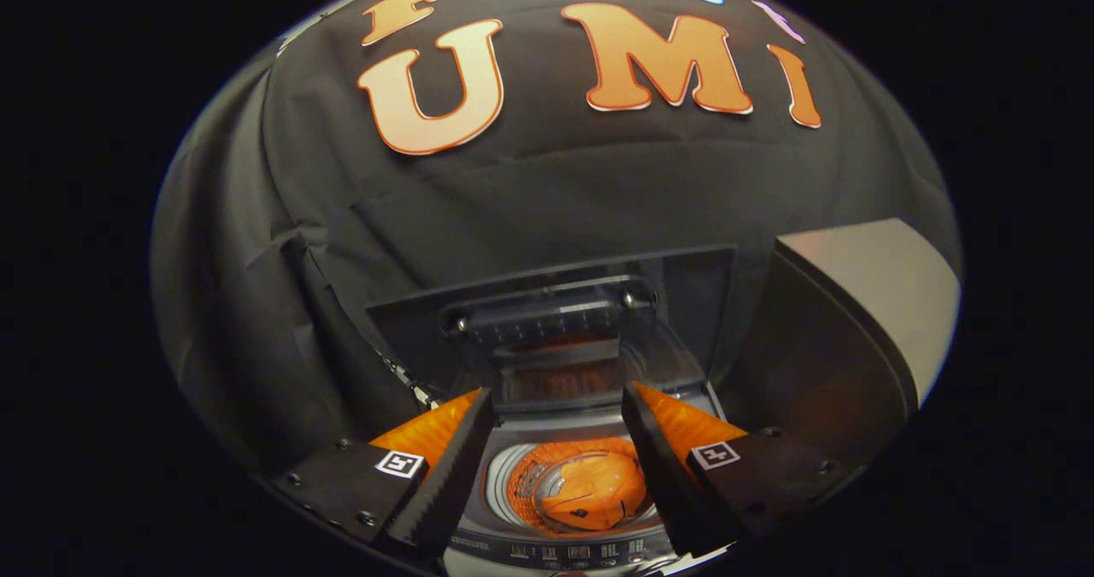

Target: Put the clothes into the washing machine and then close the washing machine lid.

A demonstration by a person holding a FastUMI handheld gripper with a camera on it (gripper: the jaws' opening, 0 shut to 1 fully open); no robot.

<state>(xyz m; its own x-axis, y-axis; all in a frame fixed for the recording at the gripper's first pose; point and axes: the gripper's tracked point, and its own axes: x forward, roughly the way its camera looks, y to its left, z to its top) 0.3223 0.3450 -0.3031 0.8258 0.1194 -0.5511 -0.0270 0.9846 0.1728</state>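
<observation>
The tongs (557,436) stand wide apart and hold nothing; the two fingers (444,466) sit above the front of the washing machine (555,551), one to each side of its round opening. Seen from above, the washing machine is the landmark here. Nearest, below the fingertips, runs its control panel (564,551), a strip of small markings too fine to make out. Just beyond the panel, between the fingers, lies the drum (526,483), its perforated wall glowing orange. An orange piece of clothes (594,491) lies bunched inside the drum, toward the right of it, apart from both fingers. Beyond the drum the lid (547,329) stands raised, folded back and upright at the rear of the washing machine, its clear pane catching an orange reflection from the drum below. To the right of the washing machine stands a dark curved object with a pale top (863,303); what it is cannot be told. Behind the lid hangs the black cloth wall (547,192) of the booth.
</observation>
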